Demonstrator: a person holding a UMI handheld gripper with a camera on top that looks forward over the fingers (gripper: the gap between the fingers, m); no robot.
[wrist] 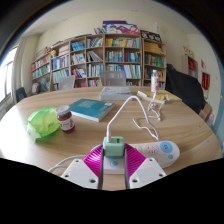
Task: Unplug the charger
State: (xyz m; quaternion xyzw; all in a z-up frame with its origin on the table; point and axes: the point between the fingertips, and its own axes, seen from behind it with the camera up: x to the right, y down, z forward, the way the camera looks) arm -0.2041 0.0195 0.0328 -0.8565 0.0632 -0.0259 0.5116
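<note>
Gripper (113, 168): fingers closed on green/white charger (114, 149), plugged into white power strip (160, 150) at near edge of round wooden table (180, 125). No legible writing. Also on table: blue book (92, 109), jar w/ dark lid (66, 119), green container (43, 123). Bookshelves (100, 58) along rear wall.

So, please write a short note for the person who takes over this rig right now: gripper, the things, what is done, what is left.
Hand-held gripper: fingers closed on the green-and-white charger, pink pads pressing both its sides.
Charger: seems to sit in the white power strip on the wooden table; its white cable runs away across the table.
Done: charger grasped.
Left: pull it out of the strip; it looks not yet unplugged.
</note>
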